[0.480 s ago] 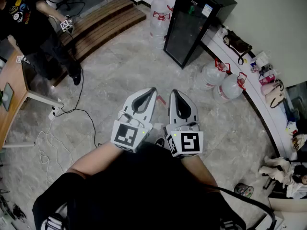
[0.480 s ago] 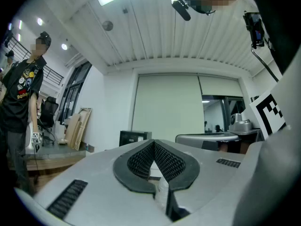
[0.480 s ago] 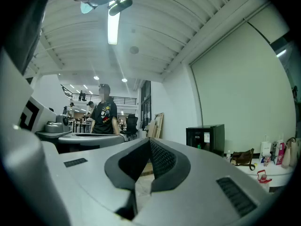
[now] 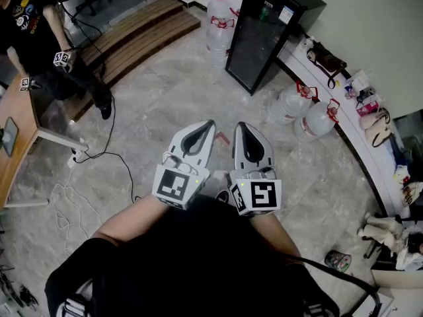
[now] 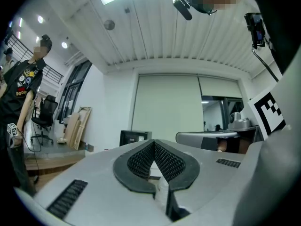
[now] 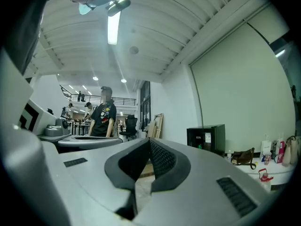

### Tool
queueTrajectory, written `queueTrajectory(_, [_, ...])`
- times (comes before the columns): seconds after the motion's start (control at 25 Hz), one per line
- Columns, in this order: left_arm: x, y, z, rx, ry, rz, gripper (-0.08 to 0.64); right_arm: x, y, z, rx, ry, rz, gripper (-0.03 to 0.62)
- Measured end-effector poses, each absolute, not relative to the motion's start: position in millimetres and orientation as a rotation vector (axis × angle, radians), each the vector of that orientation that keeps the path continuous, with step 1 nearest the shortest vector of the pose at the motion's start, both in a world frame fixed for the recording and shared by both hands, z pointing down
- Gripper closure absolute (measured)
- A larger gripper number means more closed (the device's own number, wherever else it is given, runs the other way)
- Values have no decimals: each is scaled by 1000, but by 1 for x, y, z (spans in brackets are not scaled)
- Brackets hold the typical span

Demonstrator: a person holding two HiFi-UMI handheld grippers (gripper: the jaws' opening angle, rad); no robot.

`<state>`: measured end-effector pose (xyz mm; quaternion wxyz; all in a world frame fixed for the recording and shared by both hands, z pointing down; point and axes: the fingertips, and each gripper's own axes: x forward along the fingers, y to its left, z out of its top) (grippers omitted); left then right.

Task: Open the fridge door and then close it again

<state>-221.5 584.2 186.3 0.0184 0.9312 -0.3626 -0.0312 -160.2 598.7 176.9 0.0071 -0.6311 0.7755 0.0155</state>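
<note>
A: How are the fingers (image 5: 141, 160)?
B: On the left gripper (image 4: 209, 124) and the right gripper (image 4: 239, 126) they are closed together, holding nothing.
A: And the fridge (image 4: 263, 35)?
B: It stands by the wall (image 4: 370, 18), door shut, well ahead of them, bottles (image 4: 218, 25) beside it.

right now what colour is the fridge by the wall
Black. The fridge shows best in the head view.

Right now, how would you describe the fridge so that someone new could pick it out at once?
Follow the pale wall at the right to its far end. There stands the fridge, flanked by water jugs. It is the only tall black cabinet with a dark glass front; the jugs are low, clear and red-capped.
</note>
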Motion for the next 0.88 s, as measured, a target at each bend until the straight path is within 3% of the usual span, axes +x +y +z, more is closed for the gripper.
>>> queueTrajectory(0.88, [-269,529,196,2941,-1035,-78,552,-205,543,192,-2071,2347,-3,577])
